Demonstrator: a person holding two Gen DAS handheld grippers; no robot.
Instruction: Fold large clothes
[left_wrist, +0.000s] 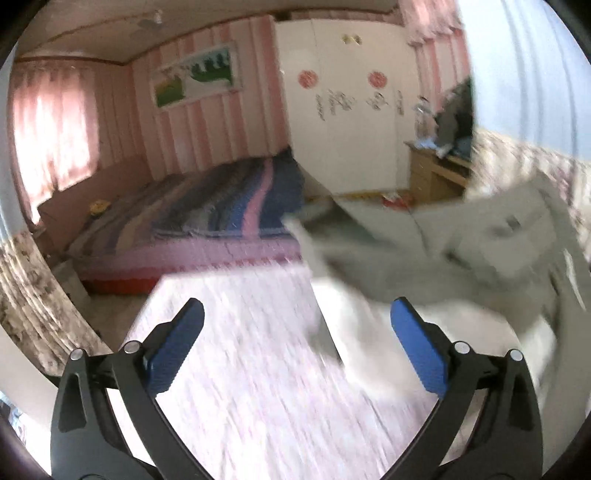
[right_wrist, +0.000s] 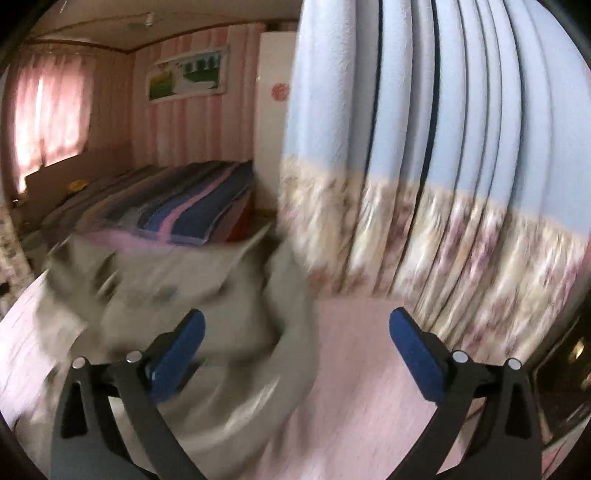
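A large light grey garment (left_wrist: 424, 251) lies blurred on a pink surface (left_wrist: 240, 350), spread to the right in the left wrist view. My left gripper (left_wrist: 297, 321) is open, its blue pads wide apart with nothing between them; the garment's edge lies beside the right pad. In the right wrist view the same grey garment (right_wrist: 192, 284) sits crumpled at the left, behind the left pad. My right gripper (right_wrist: 297, 328) is open too, with only the pink surface (right_wrist: 351, 369) between its pads.
A bed with a striped blue and pink blanket (left_wrist: 221, 206) stands beyond the surface. A white wardrobe (left_wrist: 343, 110) and a wooden desk (left_wrist: 436, 173) are at the back. A blue and floral curtain (right_wrist: 443, 166) hangs close on the right.
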